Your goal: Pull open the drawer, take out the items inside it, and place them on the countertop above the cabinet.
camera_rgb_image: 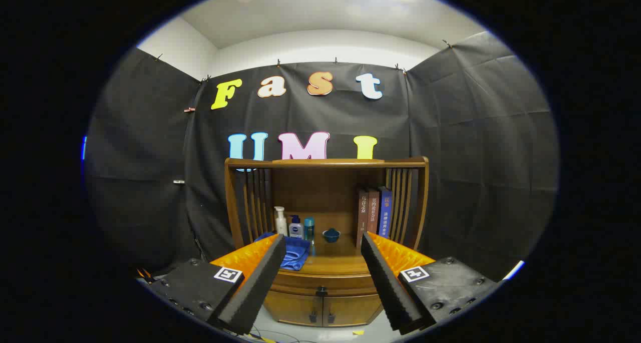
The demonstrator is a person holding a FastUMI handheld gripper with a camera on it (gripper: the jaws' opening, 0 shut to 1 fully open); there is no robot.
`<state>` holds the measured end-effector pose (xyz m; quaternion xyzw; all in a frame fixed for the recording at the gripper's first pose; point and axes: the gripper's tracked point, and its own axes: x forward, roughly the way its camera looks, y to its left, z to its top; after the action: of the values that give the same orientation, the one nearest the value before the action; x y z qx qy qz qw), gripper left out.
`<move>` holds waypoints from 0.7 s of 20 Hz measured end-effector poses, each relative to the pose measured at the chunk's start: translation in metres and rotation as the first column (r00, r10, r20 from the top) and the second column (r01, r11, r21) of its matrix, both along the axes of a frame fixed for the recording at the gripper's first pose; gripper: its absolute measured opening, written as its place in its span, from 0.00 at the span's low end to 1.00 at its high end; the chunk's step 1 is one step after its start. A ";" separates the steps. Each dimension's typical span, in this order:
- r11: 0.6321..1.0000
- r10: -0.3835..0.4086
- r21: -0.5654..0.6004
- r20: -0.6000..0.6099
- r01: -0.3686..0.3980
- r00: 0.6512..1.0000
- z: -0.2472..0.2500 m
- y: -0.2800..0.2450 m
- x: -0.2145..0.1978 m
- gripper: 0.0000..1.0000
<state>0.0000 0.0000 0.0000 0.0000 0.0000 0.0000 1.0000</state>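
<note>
Nothing looks done yet: the drawer (321,283), low in the frame's centre beneath the counter (334,264), sits closed. The tongs (323,247) hang spread and empty, well short of it. Opening, emptying and placing all remain.

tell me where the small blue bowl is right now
In the gripper view the small blue bowl sits on the cabinet's countertop, between the pump bottles and the upright books, well beyond the open gripper.

Three books (373,212) stand upright right of a small bowl (331,235), three bottles (294,226) and a blue cloth (295,251).
</note>
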 end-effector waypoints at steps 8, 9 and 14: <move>1.000 0.011 0.012 0.026 -0.011 1.000 0.008 0.001 0.000 0.99; 1.000 0.012 0.016 0.031 -0.012 0.999 0.011 0.002 -0.001 0.99; 1.000 -0.003 -0.001 0.014 0.003 1.000 0.006 -0.004 0.000 0.99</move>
<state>-0.0001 -0.0038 0.0058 -0.0006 -0.0069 -0.0013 1.0000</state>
